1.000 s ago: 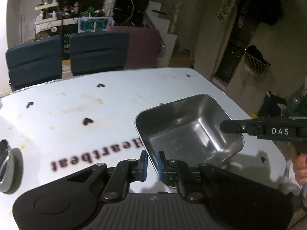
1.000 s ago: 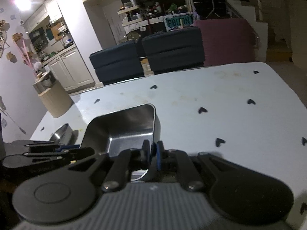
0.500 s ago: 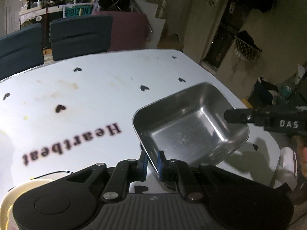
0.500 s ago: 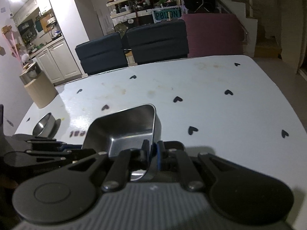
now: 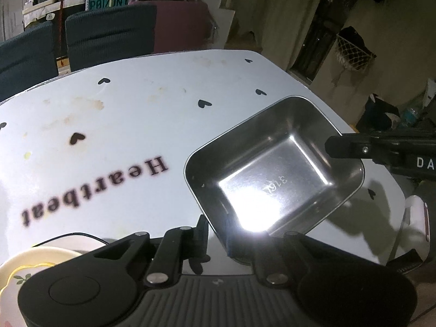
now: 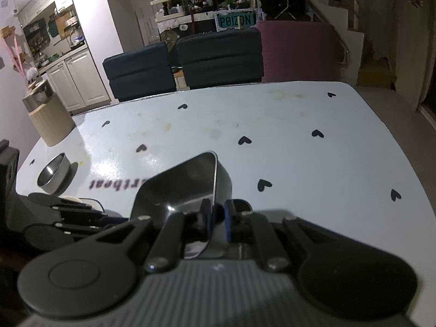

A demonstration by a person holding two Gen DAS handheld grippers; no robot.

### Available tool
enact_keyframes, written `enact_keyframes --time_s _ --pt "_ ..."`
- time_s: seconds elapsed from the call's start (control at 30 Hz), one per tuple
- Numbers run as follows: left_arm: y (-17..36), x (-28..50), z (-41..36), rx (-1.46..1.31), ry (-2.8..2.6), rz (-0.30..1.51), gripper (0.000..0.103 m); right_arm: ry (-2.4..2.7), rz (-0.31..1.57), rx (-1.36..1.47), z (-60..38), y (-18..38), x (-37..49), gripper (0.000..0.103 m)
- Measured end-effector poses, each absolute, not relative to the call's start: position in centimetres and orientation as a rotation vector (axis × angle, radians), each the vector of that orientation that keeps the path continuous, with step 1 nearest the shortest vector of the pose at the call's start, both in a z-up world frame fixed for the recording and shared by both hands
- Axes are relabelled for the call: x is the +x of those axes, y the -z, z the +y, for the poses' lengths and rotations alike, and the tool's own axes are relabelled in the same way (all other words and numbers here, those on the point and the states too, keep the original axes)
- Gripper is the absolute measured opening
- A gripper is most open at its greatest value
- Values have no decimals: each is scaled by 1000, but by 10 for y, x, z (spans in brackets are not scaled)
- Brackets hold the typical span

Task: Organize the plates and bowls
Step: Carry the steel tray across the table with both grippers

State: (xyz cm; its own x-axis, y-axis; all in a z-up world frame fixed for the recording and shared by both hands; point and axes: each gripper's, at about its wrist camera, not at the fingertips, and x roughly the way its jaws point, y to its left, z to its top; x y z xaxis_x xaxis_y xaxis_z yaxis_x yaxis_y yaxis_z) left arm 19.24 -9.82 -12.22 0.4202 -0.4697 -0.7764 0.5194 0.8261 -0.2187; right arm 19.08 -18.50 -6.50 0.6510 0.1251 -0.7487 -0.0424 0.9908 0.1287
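Dim kitchen-lounge, white heart-print desk. Square steel tray at 3 o'clock, pinched at opposite rims by left gripper and right gripper, both clamped. Keep level; lower evenly toward cream plate at 7 o'clock.

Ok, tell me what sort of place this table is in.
Most likely a home, an open dining area beside a kitchen. The white table has upholstered chairs at its far side, white kitchen cabinets stand along the left wall, and cluttered shelves fill the back.
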Motion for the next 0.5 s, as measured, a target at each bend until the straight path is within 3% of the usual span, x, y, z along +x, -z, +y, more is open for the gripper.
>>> enact_keyframes --time_s 0.5 --pt "138 198 -102 54 639 999 14 -75 903 59 -184 73 195 12"
